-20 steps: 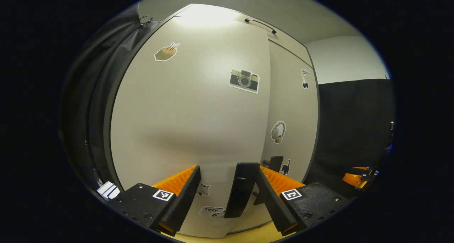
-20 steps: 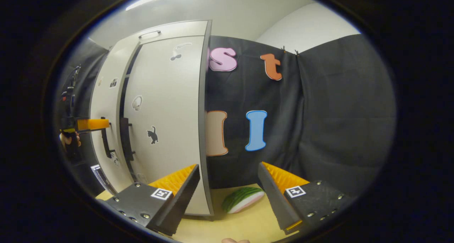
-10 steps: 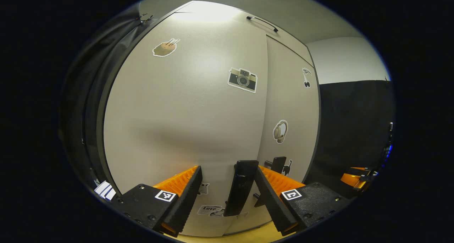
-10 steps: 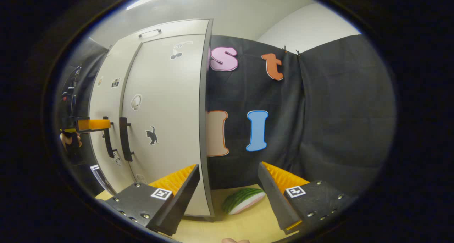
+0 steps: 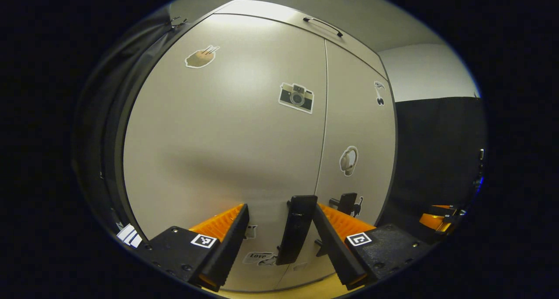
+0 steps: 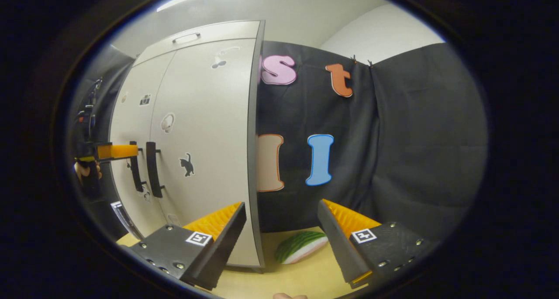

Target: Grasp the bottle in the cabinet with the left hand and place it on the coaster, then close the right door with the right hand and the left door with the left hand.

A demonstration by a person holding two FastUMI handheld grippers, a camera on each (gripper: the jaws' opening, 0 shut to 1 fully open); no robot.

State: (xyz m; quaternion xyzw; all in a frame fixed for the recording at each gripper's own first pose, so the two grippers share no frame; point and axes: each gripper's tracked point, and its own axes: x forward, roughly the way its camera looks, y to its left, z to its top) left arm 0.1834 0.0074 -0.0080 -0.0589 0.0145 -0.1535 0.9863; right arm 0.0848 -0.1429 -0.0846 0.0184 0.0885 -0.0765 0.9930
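Both grey cabinet doors stand shut and flush. In the left gripper view the left door [image 5: 218,137] carries a camera sticker and the right door [image 5: 358,128] a headphone sticker. My left gripper [image 5: 279,242] is open right at the left door, whose black handle [image 5: 296,233] stands between its fingers, close beside the right finger. The right door's handle [image 5: 348,201] is just beyond. In the right gripper view my left gripper [image 6: 131,151] sits at the two handles with a hand [image 6: 85,170] behind it. My right gripper [image 6: 281,229] hangs open and empty by the cabinet's right side.
A toy watermelon slice [image 6: 301,246] lies on the wooden table [image 6: 305,277] at the foot of the black cloth wall, right of the cabinet. A top handle [image 5: 323,26] sits above the doors. White cards [image 5: 128,235] show low at the cabinet's left.
The left door has swung in until the dark gap between the doors closed; my left gripper followed it forward. The right gripper has barely moved.
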